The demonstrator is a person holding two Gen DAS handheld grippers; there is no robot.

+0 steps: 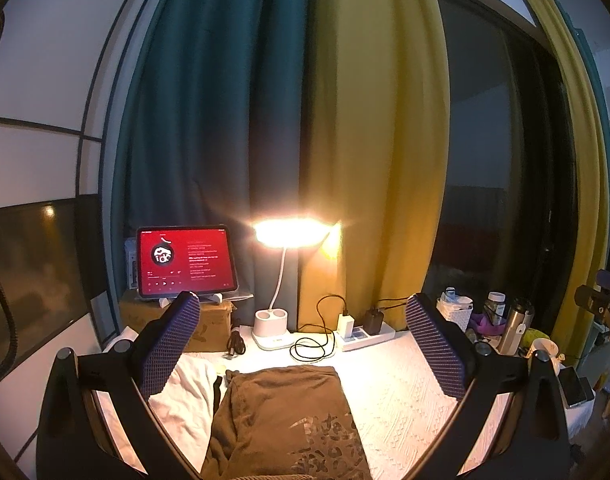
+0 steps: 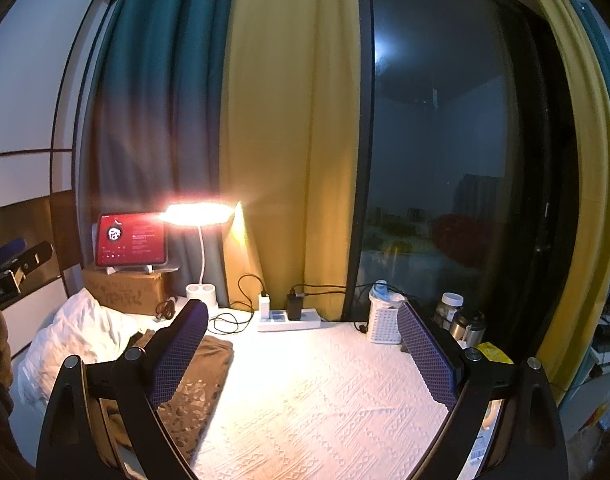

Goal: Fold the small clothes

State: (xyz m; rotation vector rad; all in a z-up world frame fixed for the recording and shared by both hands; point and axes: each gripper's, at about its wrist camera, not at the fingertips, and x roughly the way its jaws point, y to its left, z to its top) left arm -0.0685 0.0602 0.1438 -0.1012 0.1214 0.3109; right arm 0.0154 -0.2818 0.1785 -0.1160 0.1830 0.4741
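A brown garment [image 1: 283, 420] lies on the white-covered table [image 2: 325, 400] toward its left edge, lit by a lamp [image 1: 291, 234] at the back edge; both grippers [image 1: 301, 344] [image 2: 305, 354] hover, jaws spread, before teal and yellow curtains [image 1: 289, 100].

The left gripper [image 1: 301, 344] is held above the surface [image 1: 397, 384], its jaws wide apart and empty. Between its purple-padded fingers [image 1: 171, 344] lies a brown garment [image 1: 285, 416] with a printed pattern, spread on the white textured cover. A white cloth [image 1: 185, 396] lies just beside the garment's left edge. At the rear, a lit desk lamp [image 1: 291, 234] stands between a tablet [image 1: 185, 260] with a red screen, propped on a cardboard box [image 1: 209, 320], and a white power strip [image 1: 369, 334] carrying two chargers.
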